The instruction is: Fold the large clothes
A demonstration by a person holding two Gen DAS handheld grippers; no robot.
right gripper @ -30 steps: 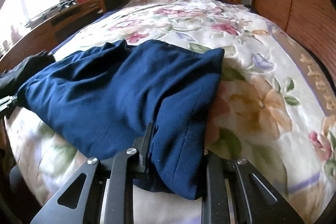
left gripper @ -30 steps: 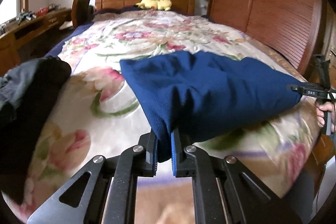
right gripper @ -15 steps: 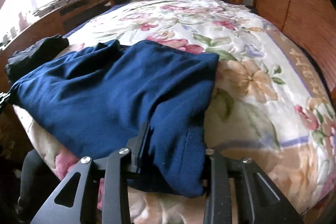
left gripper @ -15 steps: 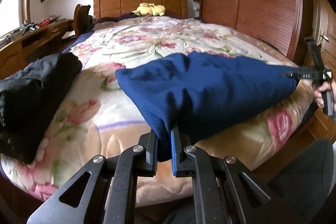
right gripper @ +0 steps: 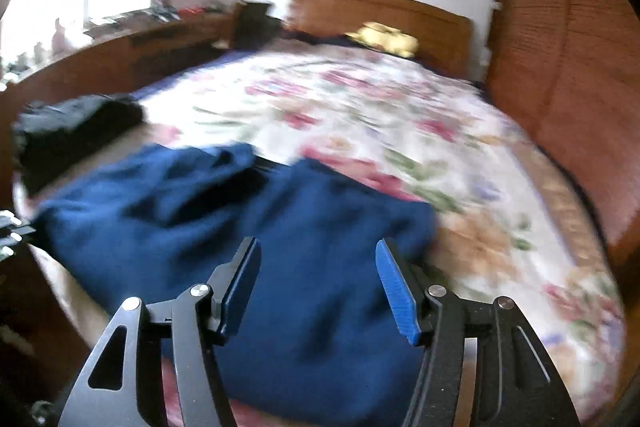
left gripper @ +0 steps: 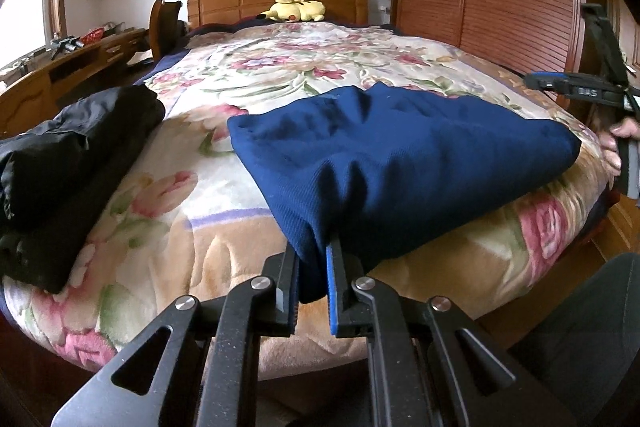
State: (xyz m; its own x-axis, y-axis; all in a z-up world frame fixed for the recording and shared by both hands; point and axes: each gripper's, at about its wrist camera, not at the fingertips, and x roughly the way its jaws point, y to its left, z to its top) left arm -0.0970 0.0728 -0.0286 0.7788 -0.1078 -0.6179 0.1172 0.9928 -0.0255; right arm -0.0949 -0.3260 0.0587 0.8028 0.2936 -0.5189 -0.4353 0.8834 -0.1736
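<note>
At the left edge of the left wrist view a pile of black clothes (left gripper: 68,163) sat on the bed (left gripper: 168,227), well apart from the work. Moving right, the blue garment (left gripper: 400,163) lay across the foot of the bed, filling the centre of the frame, its near corner hanging over the edge. The left tongs (left gripper: 313,279), at lower centre, were clamped on that corner, cloth bunched between the jaws. At the right edge the right tongs (left gripper: 576,89) hung above the garment's far corner, apart from it, with the person's fingers (left gripper: 614,147) just showing.

In the blurred right wrist view, the black pile sat at upper left and the garment ran from the left edge to lower centre. The right tongs (right gripper: 318,287) were spread wide with nothing between them, above the cloth.

The risks seemed plain. With only one corner held, a pull by the left tongs could drag the garment askew or off the bed edge, spoiling the fold. A hurried regrasp on the right might catch one layer only, or pinch the blanket with it.
</note>
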